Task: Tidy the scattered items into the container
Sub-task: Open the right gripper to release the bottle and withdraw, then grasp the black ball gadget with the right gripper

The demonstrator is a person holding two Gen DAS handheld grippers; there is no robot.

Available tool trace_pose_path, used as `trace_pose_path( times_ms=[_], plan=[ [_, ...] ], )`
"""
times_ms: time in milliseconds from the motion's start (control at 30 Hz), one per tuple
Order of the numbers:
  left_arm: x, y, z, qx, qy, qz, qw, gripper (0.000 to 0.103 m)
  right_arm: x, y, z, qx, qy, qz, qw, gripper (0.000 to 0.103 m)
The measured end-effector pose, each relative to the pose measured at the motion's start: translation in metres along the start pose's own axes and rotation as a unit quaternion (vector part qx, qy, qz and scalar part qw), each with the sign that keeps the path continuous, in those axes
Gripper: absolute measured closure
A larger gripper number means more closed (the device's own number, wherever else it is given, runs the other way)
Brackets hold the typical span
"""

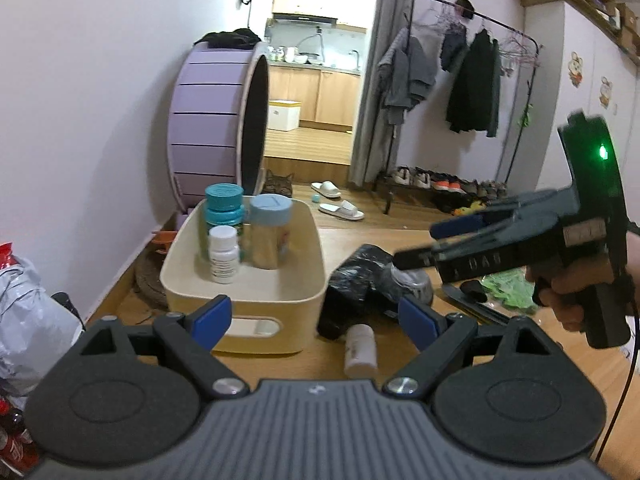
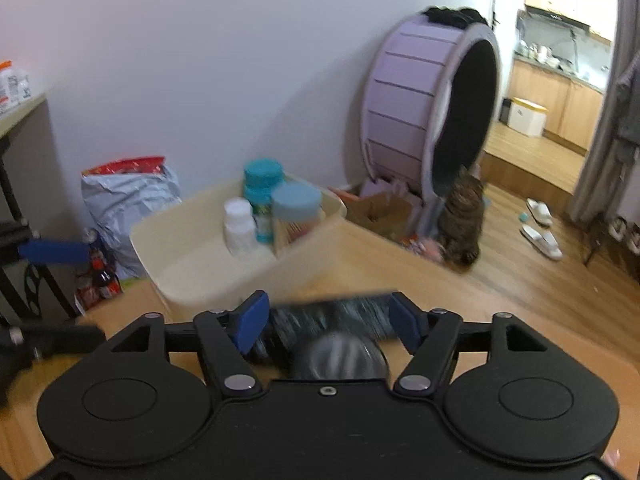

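Observation:
A cream bin (image 1: 248,296) stands on the wooden table and holds a teal-capped bottle (image 1: 224,208), a blue-lidded jar (image 1: 270,232) and a small white bottle (image 1: 223,254), all upright. Right of the bin lie a black wrapped bundle (image 1: 352,280), a grey-lidded jar (image 1: 414,280) and a white bottle (image 1: 360,350) on its side. My left gripper (image 1: 314,316) is open and low in front of the bin's near right corner, holding nothing. My right gripper (image 1: 424,244) hovers open over the bundle and jar. In the blurred right wrist view the bundle (image 2: 332,314) and jar lid (image 2: 340,354) lie between its fingers (image 2: 252,320).
A green crumpled item (image 1: 508,284) and a flat black object (image 1: 472,300) lie at the table's right. Beyond the table are a purple cat wheel (image 1: 216,120), a cat (image 2: 460,216), slippers (image 1: 340,208) and a clothes rack (image 1: 472,80). A grey bag (image 2: 124,196) and cola bottles (image 2: 100,276) sit left.

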State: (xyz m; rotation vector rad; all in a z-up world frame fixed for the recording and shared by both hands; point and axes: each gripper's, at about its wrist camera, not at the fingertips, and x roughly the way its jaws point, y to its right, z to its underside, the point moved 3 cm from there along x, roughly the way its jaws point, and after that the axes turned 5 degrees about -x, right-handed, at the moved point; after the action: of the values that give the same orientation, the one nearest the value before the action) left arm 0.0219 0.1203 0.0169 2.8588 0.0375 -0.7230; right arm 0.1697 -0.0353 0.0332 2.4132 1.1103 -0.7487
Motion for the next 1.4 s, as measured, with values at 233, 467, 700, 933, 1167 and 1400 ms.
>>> trace_pose_path(
  times_ms=[233, 467, 700, 933, 1167, 1400],
  plan=[
    [0.007, 0.003, 0.001, -0.008, -0.005, 0.010, 0.9999, 0.013, 0.016, -0.001, 0.031, 0.000, -0.022, 0.004, 1.000, 0.032],
    [0.013, 0.008, 0.004, -0.001, -0.012, 0.012, 0.9999, 0.013, 0.031, -0.001, 0.039, -0.003, -0.016, 0.001, 1.000, 0.025],
    [0.013, 0.009, 0.004, 0.001, -0.014, 0.009, 0.9999, 0.013, 0.034, -0.001, 0.047, -0.004, -0.016, -0.015, 1.000, 0.032],
    [0.014, 0.012, 0.005, 0.005, -0.016, 0.013, 0.9998, 0.013, 0.018, 0.006, 0.058, 0.031, -0.016, -0.025, 0.999, 0.033],
    [0.013, 0.019, 0.007, 0.012, -0.018, 0.024, 0.9995, 0.013, -0.006, 0.004, 0.075, 0.042, -0.016, -0.019, 0.999, 0.033],
    [0.011, 0.020, 0.008, 0.011, -0.015, 0.028, 0.9994, 0.013, -0.016, 0.004, 0.080, 0.054, -0.013, -0.009, 0.998, 0.034]
  ],
)
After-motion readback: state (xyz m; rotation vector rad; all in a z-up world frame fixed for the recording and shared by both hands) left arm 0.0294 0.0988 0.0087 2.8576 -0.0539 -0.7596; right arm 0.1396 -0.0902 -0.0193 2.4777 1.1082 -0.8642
